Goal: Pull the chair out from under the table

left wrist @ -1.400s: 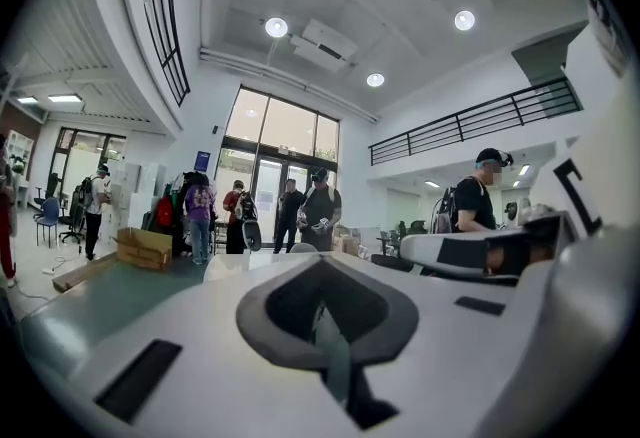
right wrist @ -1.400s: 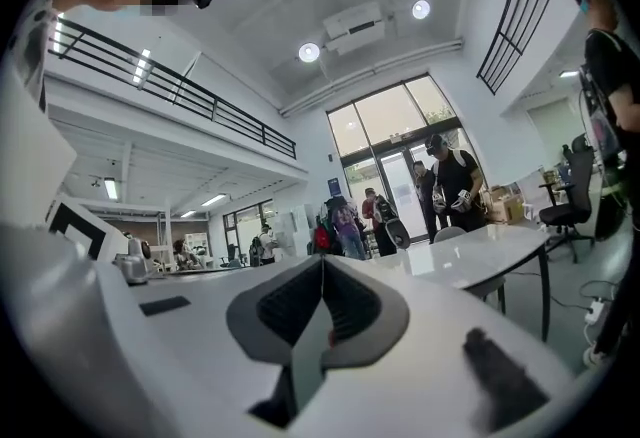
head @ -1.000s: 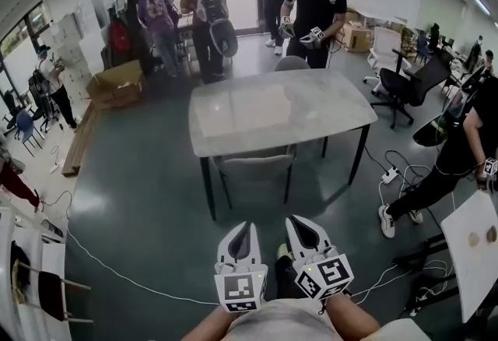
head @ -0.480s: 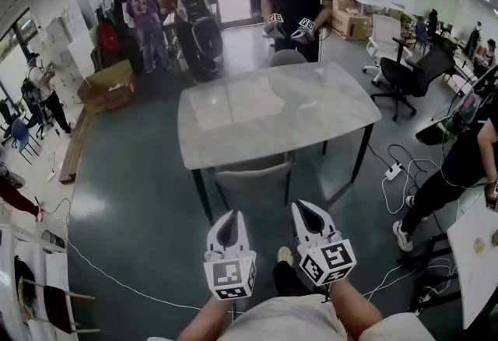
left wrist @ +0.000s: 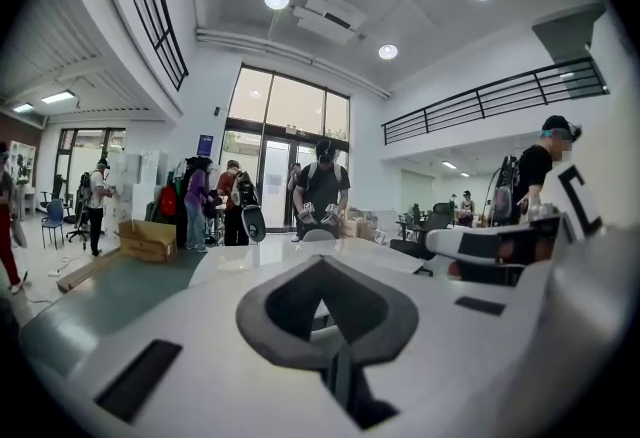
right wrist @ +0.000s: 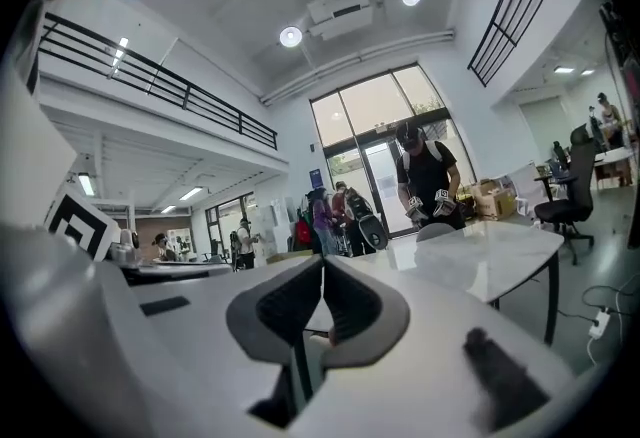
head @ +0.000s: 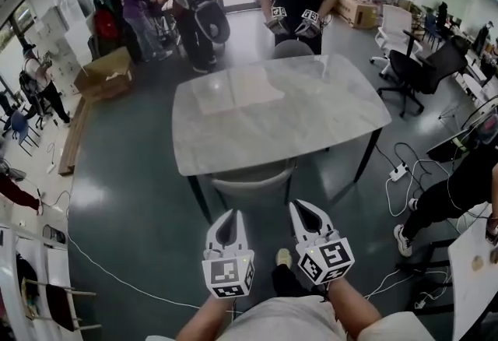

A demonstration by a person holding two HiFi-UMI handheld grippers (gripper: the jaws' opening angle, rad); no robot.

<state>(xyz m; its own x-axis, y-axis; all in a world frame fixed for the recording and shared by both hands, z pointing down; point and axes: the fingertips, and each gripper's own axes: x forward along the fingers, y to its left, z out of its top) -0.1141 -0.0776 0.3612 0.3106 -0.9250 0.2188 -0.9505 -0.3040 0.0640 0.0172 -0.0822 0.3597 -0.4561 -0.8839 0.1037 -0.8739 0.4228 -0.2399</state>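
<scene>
Grippers: our left gripper (head: 231,216) and right gripper (head: 301,209) both closed, empty | chair (head: 253,178) tucked under near edge of table (head: 272,110) | risk: unopened, we glance off the backrest, striking the tabletop.

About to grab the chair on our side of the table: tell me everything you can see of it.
The near chair is grey and looks padded, with a curved backrest. It stands upright, pushed in under the near edge of the pale table, backrest toward us; its seat is hidden beneath the top. Neither the left gripper nor the right gripper touches it.
</scene>
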